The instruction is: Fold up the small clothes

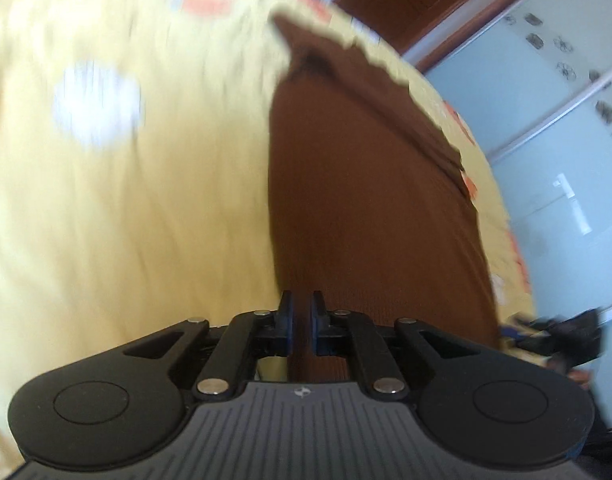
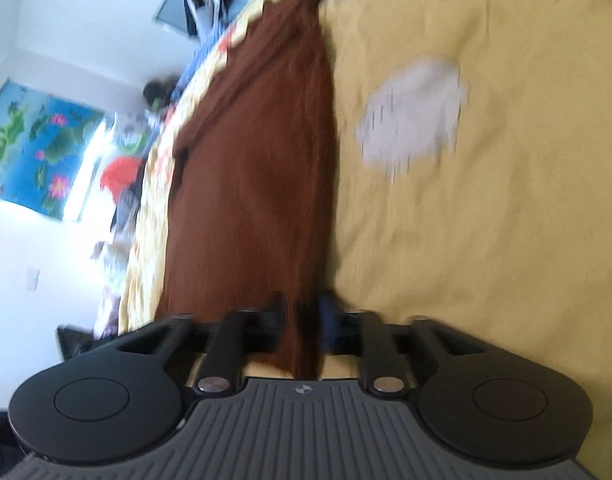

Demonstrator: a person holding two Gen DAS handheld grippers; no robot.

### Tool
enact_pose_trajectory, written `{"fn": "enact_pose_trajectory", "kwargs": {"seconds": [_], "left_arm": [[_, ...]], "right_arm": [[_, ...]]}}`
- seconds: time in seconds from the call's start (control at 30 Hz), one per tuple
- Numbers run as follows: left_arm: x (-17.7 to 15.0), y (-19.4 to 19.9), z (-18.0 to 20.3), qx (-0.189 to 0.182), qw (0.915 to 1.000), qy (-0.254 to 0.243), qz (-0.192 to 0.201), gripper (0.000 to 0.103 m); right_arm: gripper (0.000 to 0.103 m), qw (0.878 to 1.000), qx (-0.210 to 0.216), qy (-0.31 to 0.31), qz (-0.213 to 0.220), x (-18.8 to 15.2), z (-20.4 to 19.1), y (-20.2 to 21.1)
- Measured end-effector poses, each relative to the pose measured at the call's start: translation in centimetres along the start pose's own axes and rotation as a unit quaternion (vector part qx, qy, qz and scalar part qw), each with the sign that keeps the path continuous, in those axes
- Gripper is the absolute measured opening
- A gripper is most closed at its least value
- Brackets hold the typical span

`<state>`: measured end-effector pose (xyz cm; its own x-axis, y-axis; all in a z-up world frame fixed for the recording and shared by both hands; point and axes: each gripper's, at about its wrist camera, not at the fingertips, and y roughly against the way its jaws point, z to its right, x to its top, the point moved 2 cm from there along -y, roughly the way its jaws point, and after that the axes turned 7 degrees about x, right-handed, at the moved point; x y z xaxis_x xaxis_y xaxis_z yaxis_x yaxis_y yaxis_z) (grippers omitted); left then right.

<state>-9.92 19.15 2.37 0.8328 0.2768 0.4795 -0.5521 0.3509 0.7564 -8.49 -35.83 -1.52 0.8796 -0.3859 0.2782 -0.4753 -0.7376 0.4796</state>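
Left gripper (image 1: 300,312) pinched narrow on brown garment (image 1: 370,208) edge | right gripper (image 2: 300,320) clamps the same brown garment (image 2: 258,184) — probably stretching it flat | it runs far across yellow bedsheet (image 2: 486,240), white patch (image 2: 414,112) to its right — blurred.

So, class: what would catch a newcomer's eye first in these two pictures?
The long brown garment dominates, stretching away over a yellow bedsheet with each end pinched: the left claw and the right claw both grip it. Next, a blurred white patch on the sheet beside it.
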Motion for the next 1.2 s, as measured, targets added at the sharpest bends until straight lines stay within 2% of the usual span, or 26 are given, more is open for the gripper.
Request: {"fn": "enact_pose_trajectory", "kwargs": {"seconds": [0.03,0.1,0.13,0.17,0.23,0.3,0.37,0.4,0.47,0.5,0.53,0.57,0.6,0.63,0.67,0.7,0.73,0.77,0.8,0.83,0.9,0.97,1.07,1.1,1.13,1.2], "left_arm": [[1.2,0.3,1.1,0.018,0.9992,-0.018,0.029,0.016],[3.2,-0.4,4.4,0.045,0.9925,-0.069,0.089,0.032],[3.9,-1.4,6.3,0.055,0.9871,-0.096,0.116,0.043],[4.4,-2.9,8.1,0.064,0.9815,-0.116,0.138,0.047],[5.1,-7.1,11.0,0.086,0.974,-0.146,0.151,0.047],[5.5,-11.4,12.7,0.111,0.9727,-0.157,0.13,0.047],[5.4,-14.3,12.7,0.126,0.973,-0.157,0.113,0.047],[5.0,-14.4,12.8,0.135,0.9645,-0.175,0.146,0.048],[3.9,-14.6,12.6,0.147,0.951,-0.218,0.163,0.049],[3.7,-14.2,12.2,0.142,0.9516,-0.218,0.164,0.051],[3.6,-13.9,11.7,0.136,0.9542,-0.211,0.163,0.053],[3.5,-13.6,11.3,0.13,0.9557,-0.206,0.165,0.053],[3.5,-13.4,11.1,0.124,0.9576,-0.201,0.166,0.053],[3.6,-13.3,11.0,0.116,0.9597,-0.194,0.166,0.056],[3.6,-13.3,11.1,0.109,0.961,-0.193,0.166,0.062],[3.6,-13.4,11.2,0.103,0.9616,-0.195,0.164,0.067],[3.5,-13.5,11.4,0.099,0.9613,-0.2,0.161,0.074],[3.4,-13.5,11.6,0.098,0.9604,-0.207,0.159,0.079],[3.5,-13.8,11.8,0.1,0.9594,-0.213,0.156,0.081],[3.5,-14.0,12.1,0.1,0.9587,-0.217,0.154,0.084],[3.6,-14.1,12.2,0.099,0.9581,-0.223,0.15,0.088],[3.5,-14.3,12.3,0.099,0.9578,-0.225,0.149,0.088],[3.6,-14.2,12.2,0.098,0.9582,-0.223,0.149,0.089],[3.7,-14.0,12.0,0.099,0.9597,-0.217,0.15,0.089],[3.9,-13.6,11.7,0.1,0.9616,-0.208,0.149,0.089],[4.8,-12.4,11.4,0.094,0.9613,-0.203,0.161,0.089]], "right_arm": [[0.066,1.0,-0.005,0.009,0.024,0.9,-0.4,0.4],[0.078,0.995,-0.032,0.047,0.081,3.5,-1.7,0.2],[0.078,0.991,-0.049,0.07,0.103,5.0,-2.5,-0.6],[0.078,0.986,-0.067,0.095,0.119,6.8,-3.4,-2.1],[0.078,0.98,-0.076,0.124,0.135,9.7,-4.6,-5.6],[0.078,0.976,-0.079,0.147,0.137,11.9,-5.5,-9.1],[0.078,0.972,-0.104,0.168,0.124,13.5,-6.0,-13.0],[0.078,0.97,-0.115,0.177,0.118,14.0,-6.1,-14.1],[0.08,0.958,-0.138,0.223,0.114,14.1,-5.5,-15.7],[0.078,0.953,-0.141,0.239,0.122,13.8,-5.4,-15.5],[0.071,0.951,-0.132,0.246,0.134,14.0,-4.6,-14.8],[0.065,0.954,-0.118,0.235,0.144,14.4,-3.7,-13.9],[0.047,0.958,-0.108,0.217,0.153,15.0,-3.1,-13.5],[0.023,0.962,-0.104,0.195,0.158,15.6,-2.2,-12.8],[0.009,0.966,-0.111,0.174,0.158,16.2,-1.4,-12.3],[0.0,0.967,-0.125,0.156,0.155,16.6,-1.1,-12.0],[0.0,0.971,-0.128,0.137,0.152,16.7,-1.0,-11.5],[0.007,0.971,-0.139,0.122,0.152,16.7,-1.5,-11.2],[0.029,0.969,-0.141,0.125,0.159,16.5,-2.4,-11.0],[0.058,0.964,-0.141,0.145,0.174,16.0,-3.8,-11.1],[0.091,0.955,-0.136,0.188,0.185,15.5,-5.6,-11.9],[0.085,0.951,-0.138,0.223,0.161,15.6,-7.0,-13.8],[0.083,0.956,-0.16,0.222,0.109,16.5,-5.5,-16.8],[0.082,0.945,-0.166,0.254,0.125,16.5,-5.4,-16.7],[0.077,0.939,-0.176,0.265,0.129,16.7,-5.2,-16.5],[0.072,0.947,-0.181,0.236,0.118,17.5,-5.2,-15.8]]}}
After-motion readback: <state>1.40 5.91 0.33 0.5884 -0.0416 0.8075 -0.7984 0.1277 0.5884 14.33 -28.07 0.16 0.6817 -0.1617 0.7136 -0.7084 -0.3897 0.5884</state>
